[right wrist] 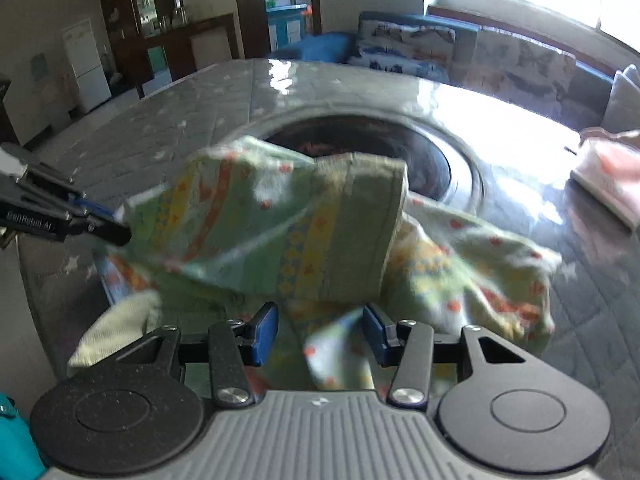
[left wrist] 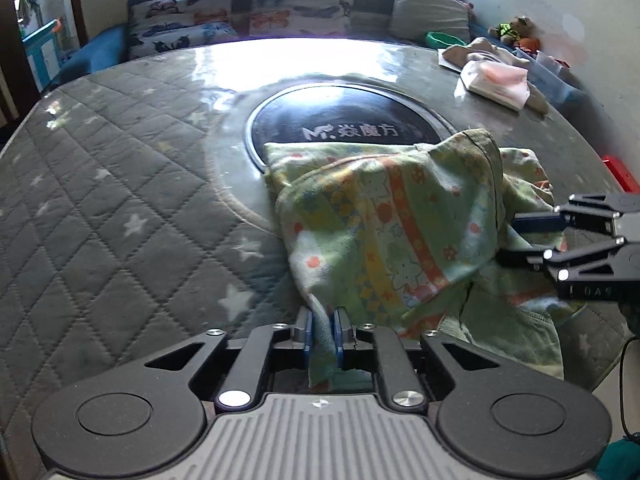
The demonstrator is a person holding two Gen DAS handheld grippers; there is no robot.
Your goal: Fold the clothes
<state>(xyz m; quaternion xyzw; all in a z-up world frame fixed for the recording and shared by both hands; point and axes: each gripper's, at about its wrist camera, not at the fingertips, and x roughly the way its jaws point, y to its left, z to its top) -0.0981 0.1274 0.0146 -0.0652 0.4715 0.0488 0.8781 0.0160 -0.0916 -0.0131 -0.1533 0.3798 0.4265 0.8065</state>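
Both tongs hold the green garment [left wrist: 400,224] stretched sideways

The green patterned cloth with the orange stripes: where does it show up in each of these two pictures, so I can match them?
Left wrist view: green patterned cloth right of centre, its near corner pinched in the left gripper.
Right wrist view: green patterned cloth fills the centre, a fold between the right gripper pads.
Shared landmark: the black round disc just behind the cloth.
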